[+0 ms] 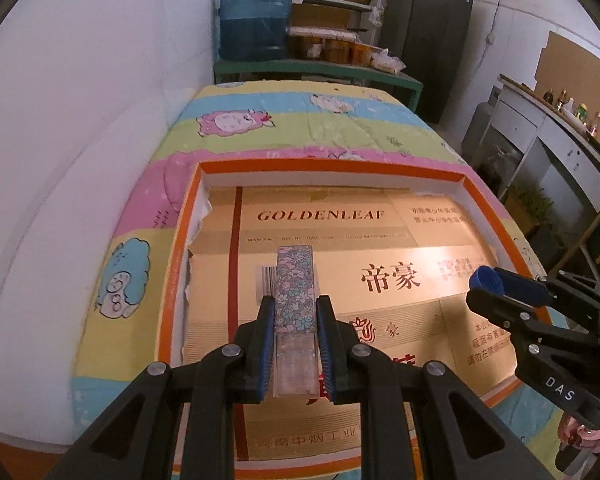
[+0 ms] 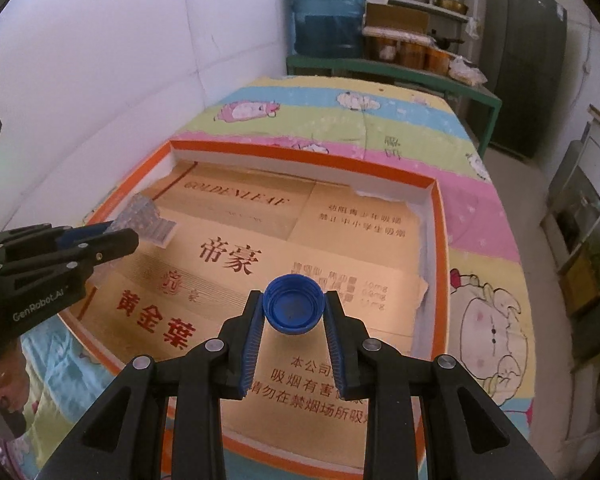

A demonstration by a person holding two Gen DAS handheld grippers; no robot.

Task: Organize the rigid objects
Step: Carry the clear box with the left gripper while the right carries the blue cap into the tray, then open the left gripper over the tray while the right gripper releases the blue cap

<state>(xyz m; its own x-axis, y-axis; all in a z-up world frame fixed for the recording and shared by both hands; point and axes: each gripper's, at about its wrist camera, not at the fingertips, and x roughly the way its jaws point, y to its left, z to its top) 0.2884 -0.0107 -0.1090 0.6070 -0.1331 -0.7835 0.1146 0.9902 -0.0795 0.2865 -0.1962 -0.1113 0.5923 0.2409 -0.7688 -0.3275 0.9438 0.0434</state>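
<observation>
Grippers, 2, both poised above shallow orange-rimmed tray (image 1: 332,169) on cartoon-print cloth (image 1: 260,120). Left gripper (image 1: 295,304): jaws clamped on flat flower-patterned block (image 1: 294,280), lengthwise between blue pads, far end jutting forward over flattened gold carton (image 1: 380,240) lining tray floor. Right gripper (image 2: 293,300): jaws pressed against sides of blue bottle cap (image 2: 293,304), hollow side facing camera, held clear of carton. Seen from left wrist, right gripper at right edge, over tray's right rim. Blue water jug (image 1: 256,16) on green bench (image 1: 320,70) behind.
</observation>
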